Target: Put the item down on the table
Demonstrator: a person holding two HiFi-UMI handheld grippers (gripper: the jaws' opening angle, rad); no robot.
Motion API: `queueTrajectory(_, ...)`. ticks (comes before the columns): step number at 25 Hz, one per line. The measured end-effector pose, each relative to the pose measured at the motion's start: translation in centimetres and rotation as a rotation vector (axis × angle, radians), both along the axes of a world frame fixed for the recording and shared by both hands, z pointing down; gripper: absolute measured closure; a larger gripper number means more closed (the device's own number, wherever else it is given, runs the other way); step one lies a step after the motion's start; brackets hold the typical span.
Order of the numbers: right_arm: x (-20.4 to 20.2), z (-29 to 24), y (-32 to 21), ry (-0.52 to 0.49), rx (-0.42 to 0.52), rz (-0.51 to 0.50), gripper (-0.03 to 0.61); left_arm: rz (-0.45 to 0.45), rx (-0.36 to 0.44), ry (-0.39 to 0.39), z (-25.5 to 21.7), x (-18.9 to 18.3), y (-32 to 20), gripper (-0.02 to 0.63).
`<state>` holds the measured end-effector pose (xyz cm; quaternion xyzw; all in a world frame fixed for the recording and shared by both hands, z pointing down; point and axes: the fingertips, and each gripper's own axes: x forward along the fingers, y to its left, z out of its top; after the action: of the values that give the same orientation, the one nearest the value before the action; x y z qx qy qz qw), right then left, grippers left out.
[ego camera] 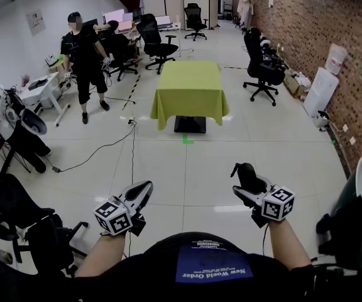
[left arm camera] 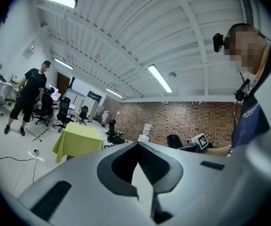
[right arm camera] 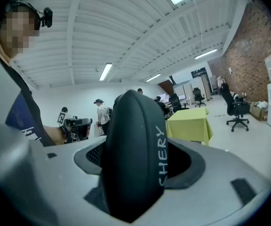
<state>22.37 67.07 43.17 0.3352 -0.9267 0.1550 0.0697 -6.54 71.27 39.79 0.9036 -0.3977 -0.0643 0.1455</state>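
Note:
A table with a yellow-green cloth (ego camera: 189, 87) stands several steps ahead in the middle of the floor, and nothing lies on its top. My right gripper (ego camera: 242, 173) is held low in front of the person's body, shut on a rounded black item (ego camera: 250, 177). In the right gripper view that black item (right arm camera: 133, 154) fills the space between the jaws and carries white lettering. My left gripper (ego camera: 144, 189) is at the same height to the left. Its jaws meet at the tips, and nothing is between them in the left gripper view (left arm camera: 138, 147).
Tiled floor lies between me and the table. A cable (ego camera: 105, 146) trails across it on the left. Black office chairs (ego camera: 263, 68) stand near the brick wall on the right and at the desks (ego camera: 156, 39) behind. Two people (ego camera: 83, 58) stand at the left.

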Motion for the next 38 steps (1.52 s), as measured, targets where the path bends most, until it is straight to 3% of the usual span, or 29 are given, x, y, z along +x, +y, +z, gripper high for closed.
queueTrajectory(9, 5.2, 0.2, -1.8, 0.033, 0.002, 0.001, 0.255, 0.021, -0.018, 0.030, 0.9, 5.7, -1.6, 0.621)
queueTrajectory(14, 5.0, 0.9, -4.8, 0.025, -0.012, 0.010, 0.255, 0.045, -0.017, 0.032, 1.3, 6.1, -4.5, 0.621)
queueTrajectory(28, -9.2, -1.0, -21.9, 0.018, 0.007, 0.049, 0.255, 0.135, -0.003, 0.026, 0.6, -6.8, -22.5, 0.621)
queueTrajectory(38, -15.5, -1.4, -33.1, 0.021, 0.006, -0.005, 0.255, 0.076, -0.001, 0.036, 0.3, -13.5, -32.2, 0.621)
